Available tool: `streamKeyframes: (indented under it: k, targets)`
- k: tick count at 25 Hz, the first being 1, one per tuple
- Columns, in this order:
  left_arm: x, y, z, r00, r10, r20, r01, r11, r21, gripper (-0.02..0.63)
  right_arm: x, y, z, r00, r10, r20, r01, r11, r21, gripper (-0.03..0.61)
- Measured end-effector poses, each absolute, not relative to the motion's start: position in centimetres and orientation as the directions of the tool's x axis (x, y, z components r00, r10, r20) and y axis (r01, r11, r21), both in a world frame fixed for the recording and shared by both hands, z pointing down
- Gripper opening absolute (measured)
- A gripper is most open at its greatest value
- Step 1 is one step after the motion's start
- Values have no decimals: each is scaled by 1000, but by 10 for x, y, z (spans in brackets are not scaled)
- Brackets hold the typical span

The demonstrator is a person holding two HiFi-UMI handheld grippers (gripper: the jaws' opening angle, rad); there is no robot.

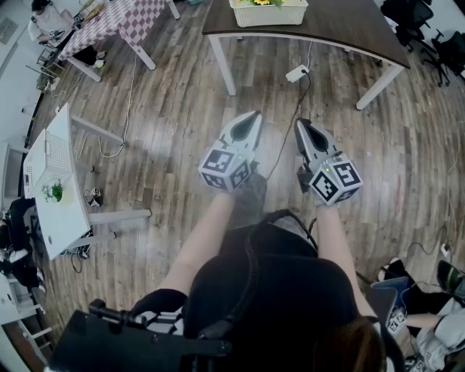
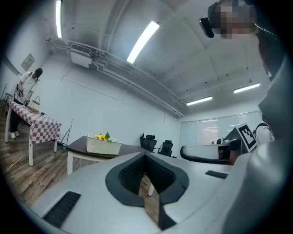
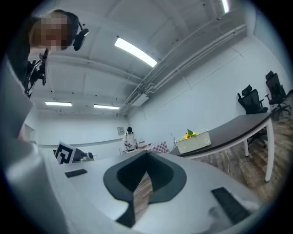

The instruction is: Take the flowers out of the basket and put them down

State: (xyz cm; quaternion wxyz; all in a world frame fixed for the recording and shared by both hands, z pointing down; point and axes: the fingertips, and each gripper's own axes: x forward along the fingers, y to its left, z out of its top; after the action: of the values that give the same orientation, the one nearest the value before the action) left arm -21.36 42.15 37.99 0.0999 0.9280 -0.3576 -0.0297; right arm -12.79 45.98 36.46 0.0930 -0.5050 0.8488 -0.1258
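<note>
Head view: left gripper (image 1: 253, 116) and right gripper (image 1: 302, 125), fingers shut tight on nothing, over wood-plank floor (image 1: 167, 123). Yellow flowers (image 3: 189, 134) sit in white woven basket (image 1: 269, 14) on dark curved worktop (image 1: 341, 25), well ahead of fingers.

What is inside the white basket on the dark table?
Yellow flowers with some green poke above the rim of the white basket, which stands on the dark table. The basket's walls hide the stems, so how many flowers lie inside cannot be told.
</note>
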Motion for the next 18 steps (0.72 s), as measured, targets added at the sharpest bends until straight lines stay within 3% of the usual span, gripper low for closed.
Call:
streamKeyframes:
  k: [18]
  targets:
    - [-199,226,392,788,-614,44,-611,-770,186,0,-119,266,386,-389,-921,-22,-862,372,-345,2]
